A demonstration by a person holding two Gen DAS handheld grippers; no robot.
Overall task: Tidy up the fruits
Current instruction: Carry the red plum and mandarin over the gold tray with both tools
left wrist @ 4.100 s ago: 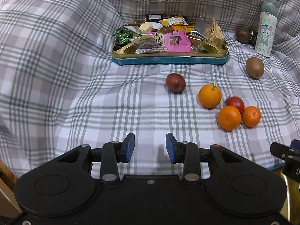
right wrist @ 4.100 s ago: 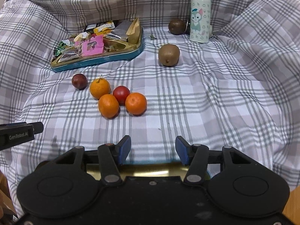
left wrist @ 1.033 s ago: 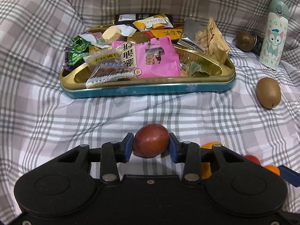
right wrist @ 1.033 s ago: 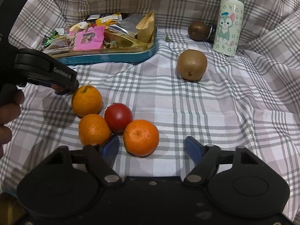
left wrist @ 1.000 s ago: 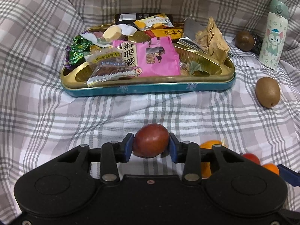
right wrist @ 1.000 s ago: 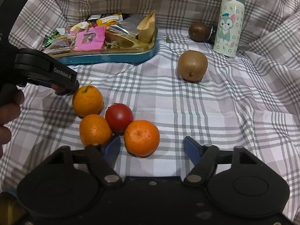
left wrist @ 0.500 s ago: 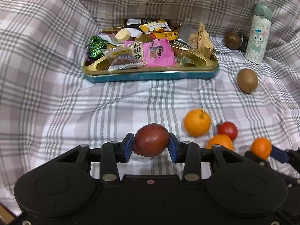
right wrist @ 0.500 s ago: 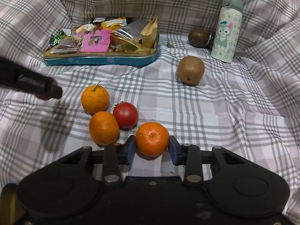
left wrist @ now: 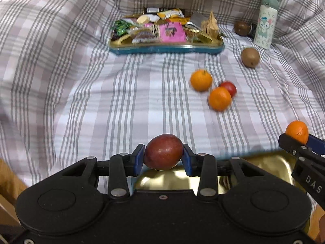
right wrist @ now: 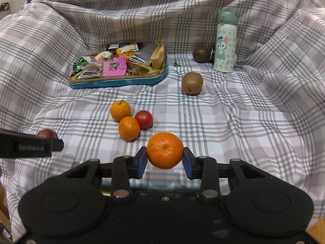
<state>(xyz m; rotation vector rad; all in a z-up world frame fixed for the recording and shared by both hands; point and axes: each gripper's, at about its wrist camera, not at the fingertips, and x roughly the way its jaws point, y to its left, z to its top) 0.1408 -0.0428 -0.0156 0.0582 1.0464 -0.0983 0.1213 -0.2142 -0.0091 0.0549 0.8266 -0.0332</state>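
Plum [left wrist: 163,151] lies crosswise, clamped in left hand-held gripper [left wrist: 163,159]; right hand-held gripper [right wrist: 165,160] clamps mandarin [right wrist: 165,150].

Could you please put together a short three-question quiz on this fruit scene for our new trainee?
1. True or false: the left tongs hold the dark red oval fruit.
2. What do the right tongs grip? A) brown fuzzy kiwi B) round orange mandarin C) red tomato
3. How many orange mandarins lie loose on the plaid cloth?

Key:
1. True.
2. B, the round orange mandarin.
3. Two: the stemmed one and its neighbour beside the small red tomato.
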